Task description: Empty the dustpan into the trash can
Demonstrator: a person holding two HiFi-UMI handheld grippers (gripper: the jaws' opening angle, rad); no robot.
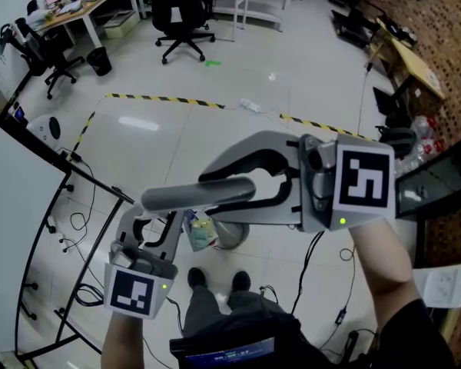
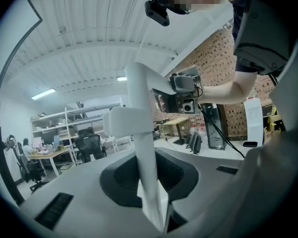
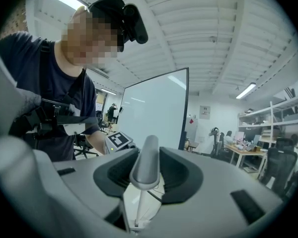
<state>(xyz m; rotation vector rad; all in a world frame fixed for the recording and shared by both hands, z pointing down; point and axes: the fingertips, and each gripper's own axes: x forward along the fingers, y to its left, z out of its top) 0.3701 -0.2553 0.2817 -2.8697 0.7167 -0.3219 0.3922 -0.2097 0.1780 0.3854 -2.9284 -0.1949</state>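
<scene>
1. Grey dustpan handle (image 1: pixel 169 197) sits clamped in the right hand-held gripper (image 1: pixel 224 191).
2. Its white shaft (image 2: pixel 141 133) is grasped by the left hand-held gripper (image 1: pixel 150 231).
3. Below both, the trash can (image 1: pixel 232 235) stands on the floor.

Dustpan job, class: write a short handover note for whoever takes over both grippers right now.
Right gripper: shut on the grey handle.
Left gripper: shut on a white bar.
Both are held up over the floor. Litter shows under the handle, beside a round grey tub, likely the trash can.
Done: load is up, near the can.
Left: tip it into the can; no emptying seen yet.
</scene>
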